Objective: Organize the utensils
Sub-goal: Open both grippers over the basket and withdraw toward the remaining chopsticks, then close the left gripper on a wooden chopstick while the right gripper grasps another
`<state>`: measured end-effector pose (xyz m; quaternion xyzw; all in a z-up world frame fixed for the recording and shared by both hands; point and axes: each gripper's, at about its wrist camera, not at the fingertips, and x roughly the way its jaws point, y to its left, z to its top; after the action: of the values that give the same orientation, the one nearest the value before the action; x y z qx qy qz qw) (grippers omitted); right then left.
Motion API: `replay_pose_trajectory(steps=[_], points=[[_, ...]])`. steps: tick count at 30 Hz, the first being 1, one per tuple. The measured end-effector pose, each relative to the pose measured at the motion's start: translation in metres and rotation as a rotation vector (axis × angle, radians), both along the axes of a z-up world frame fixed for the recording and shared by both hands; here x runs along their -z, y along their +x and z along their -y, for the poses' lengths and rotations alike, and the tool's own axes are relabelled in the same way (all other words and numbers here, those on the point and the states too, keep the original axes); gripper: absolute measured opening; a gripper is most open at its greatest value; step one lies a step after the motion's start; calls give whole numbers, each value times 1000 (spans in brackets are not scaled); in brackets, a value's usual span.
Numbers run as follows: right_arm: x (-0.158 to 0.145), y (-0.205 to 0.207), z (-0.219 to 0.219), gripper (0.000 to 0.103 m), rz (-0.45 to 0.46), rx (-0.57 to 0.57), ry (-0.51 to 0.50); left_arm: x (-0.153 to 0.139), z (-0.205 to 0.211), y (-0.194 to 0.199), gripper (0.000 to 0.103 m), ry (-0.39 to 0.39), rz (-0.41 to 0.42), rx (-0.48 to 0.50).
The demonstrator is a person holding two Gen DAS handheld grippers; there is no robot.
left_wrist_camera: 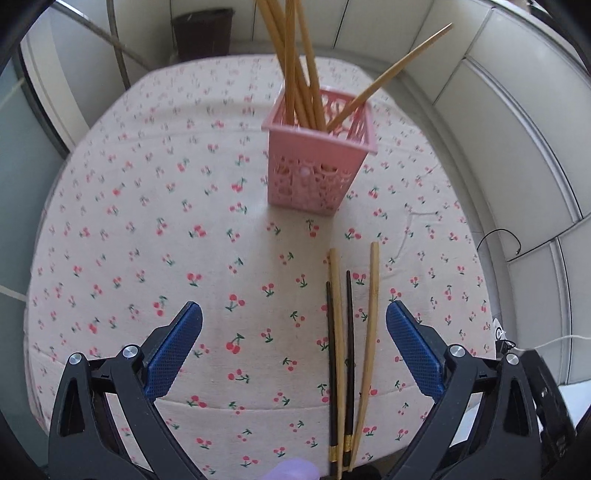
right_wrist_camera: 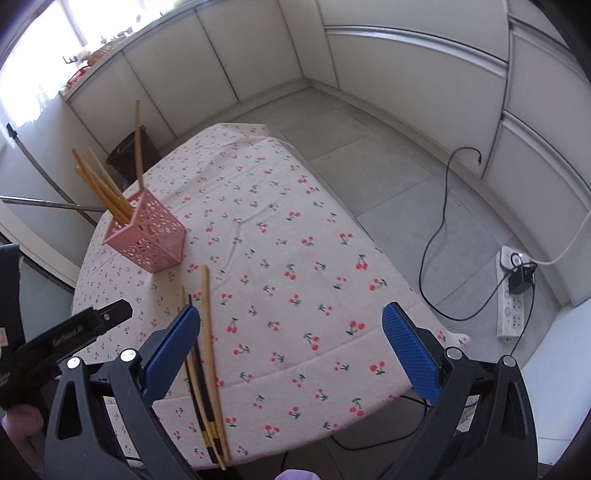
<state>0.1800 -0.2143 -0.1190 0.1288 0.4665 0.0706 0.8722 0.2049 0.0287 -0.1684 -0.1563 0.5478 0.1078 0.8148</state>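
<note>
A pink lattice utensil holder [left_wrist_camera: 316,162] stands on the cherry-print tablecloth [left_wrist_camera: 147,240] with several bamboo chopsticks [left_wrist_camera: 295,62] upright in it. Two bamboo chopsticks [left_wrist_camera: 369,325] and two black chopsticks [left_wrist_camera: 349,354] lie on the cloth between the holder and the near edge. My left gripper [left_wrist_camera: 293,343] is open and empty, above the cloth, with the loose chopsticks between its fingers. My right gripper [right_wrist_camera: 291,347] is open and empty; the loose chopsticks [right_wrist_camera: 207,343] lie by its left finger [right_wrist_camera: 173,350]. The holder [right_wrist_camera: 147,236] is at its far left.
A dark bin [left_wrist_camera: 203,33] stands beyond the table's far edge. White cabinet panels [left_wrist_camera: 517,110] line the right. In the right wrist view a power strip [right_wrist_camera: 513,295] and cables [right_wrist_camera: 439,229] lie on the grey floor to the right of the table.
</note>
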Motion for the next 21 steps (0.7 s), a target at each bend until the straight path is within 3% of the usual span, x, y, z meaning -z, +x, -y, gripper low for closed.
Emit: replay_pose_trajectory(steps=[6, 14, 16, 21], points=[[12, 2, 23, 96, -39, 24, 32, 25, 1, 23, 96, -68, -62, -41], [13, 6, 35, 96, -38, 14, 35, 39, 7, 45, 94, -24, -67, -85], [14, 7, 36, 96, -42, 12, 38, 41, 10, 49, 90, 4, -64, -95], [21, 11, 40, 96, -63, 12, 41, 54, 9, 59, 60, 11, -85, -119]])
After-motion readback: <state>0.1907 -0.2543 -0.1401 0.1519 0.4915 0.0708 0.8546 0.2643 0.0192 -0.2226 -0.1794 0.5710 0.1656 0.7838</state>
